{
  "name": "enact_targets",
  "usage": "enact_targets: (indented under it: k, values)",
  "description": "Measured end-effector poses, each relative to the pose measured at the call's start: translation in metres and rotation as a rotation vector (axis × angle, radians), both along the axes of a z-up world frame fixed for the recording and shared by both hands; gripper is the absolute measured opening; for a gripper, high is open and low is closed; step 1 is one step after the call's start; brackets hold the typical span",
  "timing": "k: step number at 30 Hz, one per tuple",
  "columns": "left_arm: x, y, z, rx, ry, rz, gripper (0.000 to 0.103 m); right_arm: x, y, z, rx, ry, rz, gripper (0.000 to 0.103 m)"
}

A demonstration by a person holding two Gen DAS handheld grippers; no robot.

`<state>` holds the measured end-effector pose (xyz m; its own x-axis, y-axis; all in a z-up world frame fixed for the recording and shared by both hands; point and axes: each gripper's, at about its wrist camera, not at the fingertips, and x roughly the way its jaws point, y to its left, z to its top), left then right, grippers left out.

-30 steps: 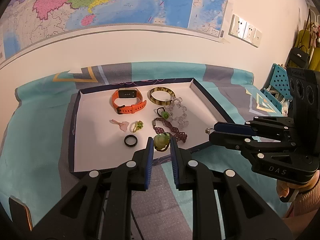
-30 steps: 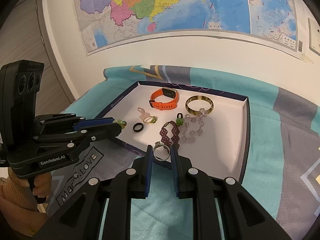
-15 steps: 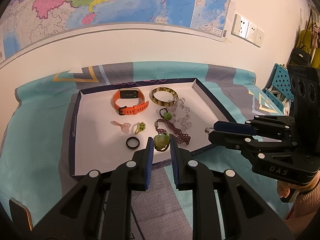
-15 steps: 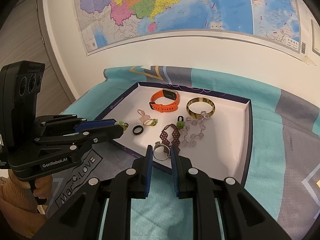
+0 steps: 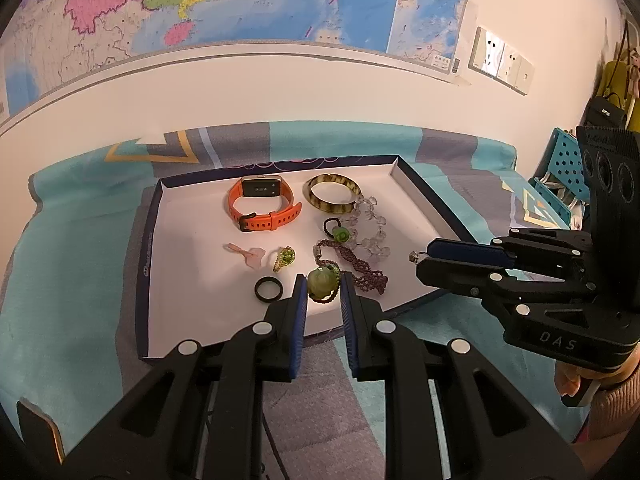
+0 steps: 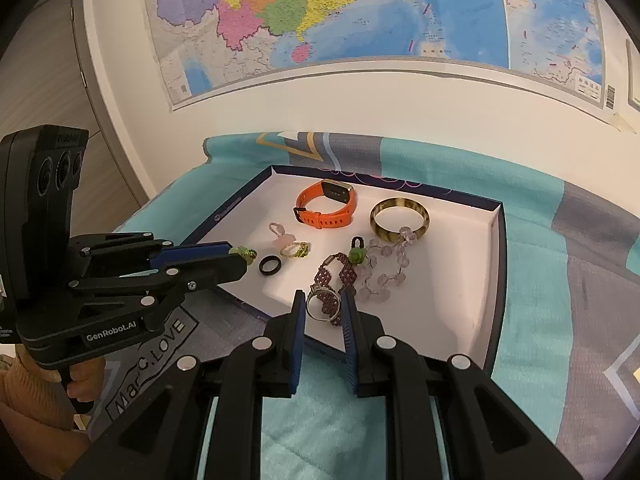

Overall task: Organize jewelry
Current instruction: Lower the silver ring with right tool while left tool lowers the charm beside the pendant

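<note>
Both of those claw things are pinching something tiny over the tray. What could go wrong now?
The left gripper pinches a round green bead; being smooth and round, it might squirt out and roll off the tray. The right gripper holds a thin silver ring by its edges, so it could twist free and drop onto the maroon bracelet below.

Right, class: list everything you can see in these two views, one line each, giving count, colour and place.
tray: one, navy rim, white floor, on blanket
blanket: one, teal and grey
watch: one, orange, tray back
bangle: one, amber-striped, beside watch
black ring: one, tray front
pink charm: one, tray middle
clear beads: one string, tray right
map: one, multicoloured, wall
left gripper: one, black, blue fingers, shut on green bead
right gripper: one, black, shut on silver ring
</note>
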<state>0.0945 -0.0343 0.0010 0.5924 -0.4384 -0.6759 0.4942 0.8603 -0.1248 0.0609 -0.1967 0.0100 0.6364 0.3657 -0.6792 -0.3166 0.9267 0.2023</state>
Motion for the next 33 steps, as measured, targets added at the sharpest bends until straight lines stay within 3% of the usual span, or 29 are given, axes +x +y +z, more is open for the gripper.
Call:
enact_targets:
  k: [33]
  values:
    - [0.012,-0.003,-0.003,0.013,0.008,0.012,0.017,0.018,0.001,-0.002,-0.006,0.017,-0.008,0.016]
